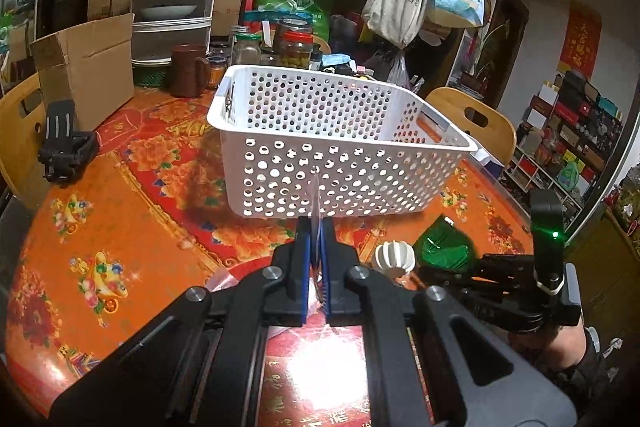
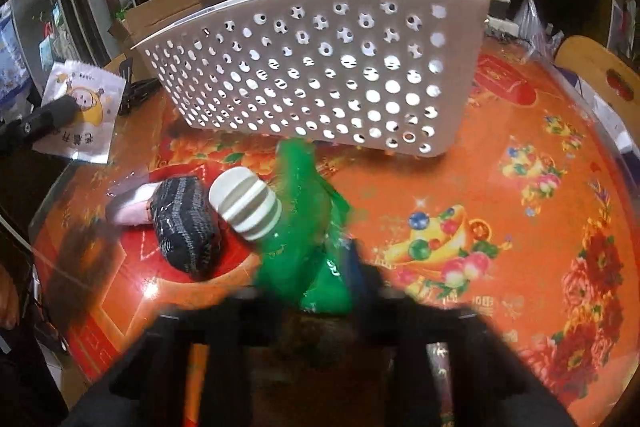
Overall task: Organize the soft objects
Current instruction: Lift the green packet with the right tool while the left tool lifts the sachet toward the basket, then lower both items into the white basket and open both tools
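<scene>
A white perforated basket (image 1: 344,155) stands on the round table, just beyond both grippers. My left gripper (image 1: 316,227) is shut on a thin white snack packet (image 1: 316,195), seen edge-on here; the right wrist view shows its cartoon face (image 2: 80,107) at far left. A green soft pouch (image 2: 296,187) with a ribbed white cap (image 2: 246,199) lies in front of the basket (image 2: 320,67). My right gripper (image 2: 316,291), blurred, is shut on the pouch's lower end. A rolled black-and-grey sock (image 2: 188,223) lies left of the cap. The left wrist view shows the right gripper (image 1: 432,269) at the pouch (image 1: 440,243).
The table (image 1: 120,227) has a glossy orange-red floral cover. Behind the basket stand a cardboard box (image 1: 84,67), a brown mug (image 1: 188,71) and glass jars (image 1: 294,47). A black clamp-like device (image 1: 64,143) sits at the left edge. Wooden chairs (image 1: 480,123) flank the table.
</scene>
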Action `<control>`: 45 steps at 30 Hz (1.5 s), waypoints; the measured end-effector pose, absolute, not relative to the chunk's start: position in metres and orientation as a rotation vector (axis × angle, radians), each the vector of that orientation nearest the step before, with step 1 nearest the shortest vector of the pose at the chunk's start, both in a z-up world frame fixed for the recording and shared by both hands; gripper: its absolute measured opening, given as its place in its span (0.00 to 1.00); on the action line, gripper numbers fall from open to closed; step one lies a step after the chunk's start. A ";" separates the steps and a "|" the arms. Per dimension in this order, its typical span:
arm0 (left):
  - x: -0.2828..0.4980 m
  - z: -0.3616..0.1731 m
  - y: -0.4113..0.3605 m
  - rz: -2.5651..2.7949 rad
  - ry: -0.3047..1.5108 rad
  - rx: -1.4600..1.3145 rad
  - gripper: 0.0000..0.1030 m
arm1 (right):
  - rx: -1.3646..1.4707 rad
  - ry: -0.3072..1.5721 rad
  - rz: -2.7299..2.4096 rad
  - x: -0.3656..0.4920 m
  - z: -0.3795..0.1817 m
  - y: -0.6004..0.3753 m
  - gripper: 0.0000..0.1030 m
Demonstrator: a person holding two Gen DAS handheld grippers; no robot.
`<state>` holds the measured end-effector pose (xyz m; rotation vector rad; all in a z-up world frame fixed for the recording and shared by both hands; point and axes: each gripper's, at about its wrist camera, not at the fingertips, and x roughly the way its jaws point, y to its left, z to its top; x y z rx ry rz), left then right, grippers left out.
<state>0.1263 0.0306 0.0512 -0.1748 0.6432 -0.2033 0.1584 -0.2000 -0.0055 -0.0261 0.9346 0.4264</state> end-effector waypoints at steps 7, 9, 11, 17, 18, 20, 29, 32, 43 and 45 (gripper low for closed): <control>0.127 0.050 0.030 -0.204 0.640 -0.172 0.04 | -0.025 0.886 0.406 0.148 0.006 -0.209 0.07; 0.126 0.052 0.029 -0.206 0.635 -0.171 0.04 | -0.031 0.864 0.407 0.144 0.014 -0.209 0.07; 0.125 0.055 0.027 -0.208 0.630 -0.165 0.04 | -0.038 0.840 0.407 0.140 0.024 -0.209 0.07; 0.123 0.071 0.026 -0.213 0.602 -0.151 0.04 | -0.055 0.776 0.415 0.134 0.055 -0.204 0.07; 0.123 0.074 0.025 -0.216 0.598 -0.148 0.04 | -0.058 0.768 0.415 0.134 0.060 -0.204 0.07; 0.124 0.082 0.024 -0.216 0.589 -0.140 0.04 | -0.061 0.755 0.414 0.136 0.068 -0.202 0.07; 0.136 0.115 0.015 -0.216 0.555 -0.089 0.04 | -0.082 0.678 0.404 0.145 0.114 -0.196 0.07; 0.146 0.126 0.012 -0.211 0.549 -0.073 0.04 | -0.089 0.656 0.393 0.156 0.129 -0.194 0.07; 0.233 0.145 0.007 -0.153 0.602 -0.026 0.04 | -0.095 0.663 0.353 0.218 0.155 -0.184 0.07; 0.258 0.138 0.008 -0.146 0.645 -0.027 0.04 | -0.096 0.685 0.345 0.233 0.151 -0.180 0.07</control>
